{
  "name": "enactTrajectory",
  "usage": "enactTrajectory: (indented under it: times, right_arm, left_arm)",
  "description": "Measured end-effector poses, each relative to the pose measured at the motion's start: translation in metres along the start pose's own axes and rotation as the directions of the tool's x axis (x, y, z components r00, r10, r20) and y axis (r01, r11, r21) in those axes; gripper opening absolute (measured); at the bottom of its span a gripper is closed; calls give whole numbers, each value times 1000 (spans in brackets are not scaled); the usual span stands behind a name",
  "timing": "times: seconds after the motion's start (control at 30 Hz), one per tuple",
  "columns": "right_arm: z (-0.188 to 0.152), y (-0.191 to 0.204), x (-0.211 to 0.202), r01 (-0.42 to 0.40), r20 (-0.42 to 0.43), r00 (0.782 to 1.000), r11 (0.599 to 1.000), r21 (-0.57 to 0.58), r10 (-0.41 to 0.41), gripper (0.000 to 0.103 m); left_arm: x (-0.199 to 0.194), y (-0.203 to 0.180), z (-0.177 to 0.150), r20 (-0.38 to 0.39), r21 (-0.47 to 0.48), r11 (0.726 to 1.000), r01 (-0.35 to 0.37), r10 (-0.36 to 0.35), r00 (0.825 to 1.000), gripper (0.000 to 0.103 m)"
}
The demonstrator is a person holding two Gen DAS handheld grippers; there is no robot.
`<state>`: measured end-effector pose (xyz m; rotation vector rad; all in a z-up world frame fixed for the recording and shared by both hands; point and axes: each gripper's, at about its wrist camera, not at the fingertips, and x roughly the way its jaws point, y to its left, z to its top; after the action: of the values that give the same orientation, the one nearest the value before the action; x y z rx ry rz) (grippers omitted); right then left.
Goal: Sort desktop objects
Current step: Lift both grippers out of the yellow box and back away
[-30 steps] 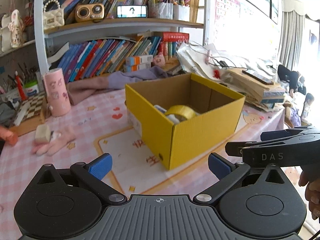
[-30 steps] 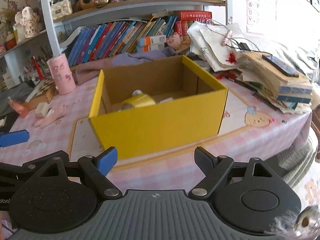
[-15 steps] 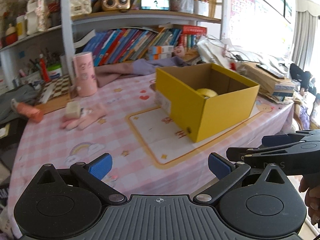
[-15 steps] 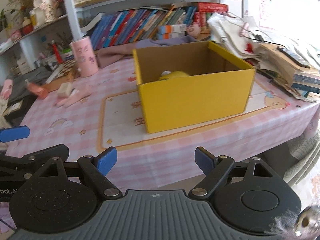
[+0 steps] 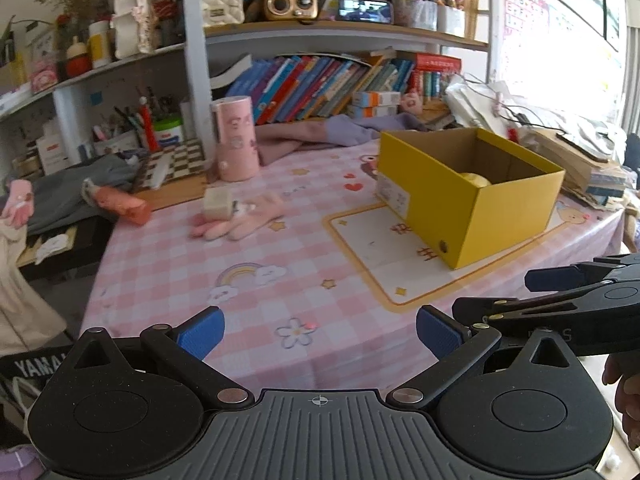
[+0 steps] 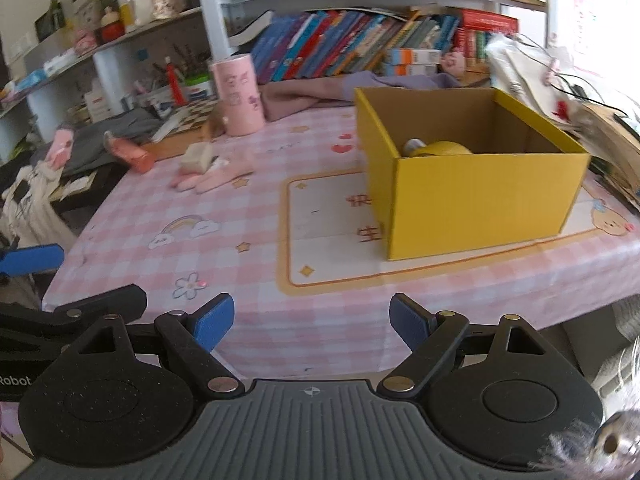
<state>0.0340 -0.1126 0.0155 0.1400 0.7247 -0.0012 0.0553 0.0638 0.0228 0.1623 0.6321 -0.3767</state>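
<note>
A yellow cardboard box [image 5: 492, 216] [image 6: 480, 196] stands on the pink checked tablecloth [image 5: 248, 252] [image 6: 224, 216], right of middle, with a yellow tape roll [image 5: 476, 179] [image 6: 444, 148] inside. Left of it lie a pink glove [image 5: 240, 222] [image 6: 212, 178], a small beige block [image 5: 218, 202] [image 6: 196, 157] and an orange-pink tube [image 5: 120, 204] [image 6: 130, 152]. My left gripper [image 5: 318, 330] hangs open over the near table edge with nothing between its blue pads. My right gripper [image 6: 312, 320] is likewise open and empty, beside the left one.
A pink cylinder [image 5: 236, 138] [image 6: 238, 94] stands at the back by a purple cloth [image 5: 340, 134]. Shelves of books [image 5: 320, 88] rise behind. Stacked books and papers [image 5: 576, 156] crowd the right edge. Grey clothing [image 5: 68, 192] lies at the left end.
Both grippers have drawn back from the box and swung left: the box looks smaller and further right, and the glove, block and tube have come into fuller view. Both stayed open.
</note>
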Motion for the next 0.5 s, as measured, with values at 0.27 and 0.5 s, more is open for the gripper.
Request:
enactTrajectory:
  times: [0.27, 0.5]
  right_arm:
    - [2, 21, 6, -27, -3, 1000, 999, -41, 27, 84]
    - [9, 36, 11, -51, -12, 999, 995, -81, 50, 84]
  left_arm:
    - [-5, 18, -3, 4, -23, 999, -37, 37, 999, 103]
    - [-10, 34, -4, 13, -73, 995, -70, 71, 997, 103]
